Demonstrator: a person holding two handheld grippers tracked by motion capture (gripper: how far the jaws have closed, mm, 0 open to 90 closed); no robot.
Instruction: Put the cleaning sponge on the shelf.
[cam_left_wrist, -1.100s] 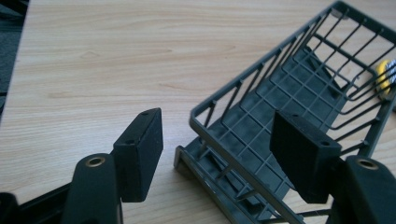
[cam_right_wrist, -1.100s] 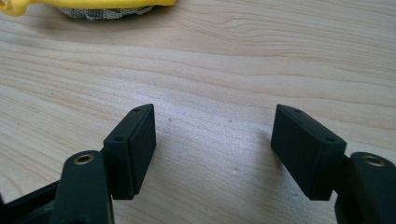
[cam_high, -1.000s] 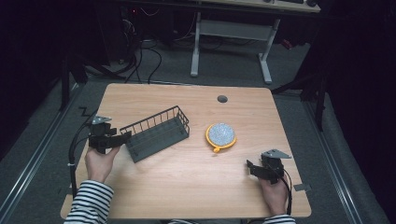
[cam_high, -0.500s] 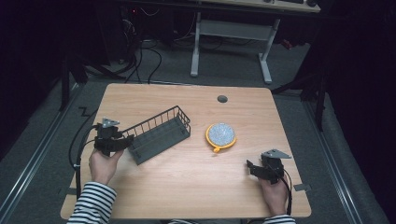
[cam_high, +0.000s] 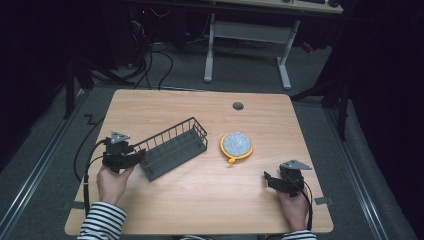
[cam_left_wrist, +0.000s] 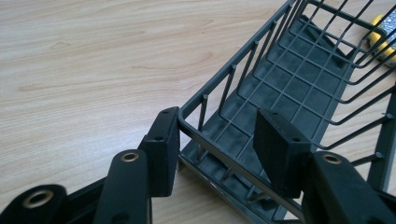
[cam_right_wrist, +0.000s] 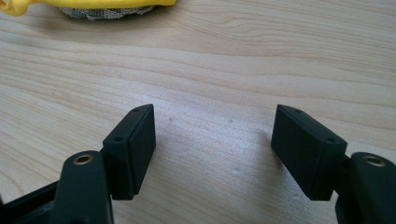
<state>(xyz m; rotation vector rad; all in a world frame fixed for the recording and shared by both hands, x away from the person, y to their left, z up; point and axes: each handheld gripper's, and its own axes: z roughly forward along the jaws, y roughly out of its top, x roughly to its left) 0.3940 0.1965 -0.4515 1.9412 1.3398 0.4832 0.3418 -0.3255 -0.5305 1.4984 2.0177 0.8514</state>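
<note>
Left gripper (cam_left_wrist: 217, 149) has just been closing its jaws on the near corner of the dark grey wire basket (cam_high: 172, 148), one pad outside the rim, one inside. The basket lies slantwise, just left of the round yellow-rimmed strainer (cam_high: 236, 145). A firm bite on the top wire would serve best, then a level pull. Right gripper (cam_right_wrist: 212, 151) rests gaping and empty, right of the basket.

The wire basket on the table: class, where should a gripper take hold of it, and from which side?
Grip the wire basket at its short end wall's top rim, from the left end, where the left gripper straddles it. The thin rim bar fits between jaws, one outside, one inside.
</note>
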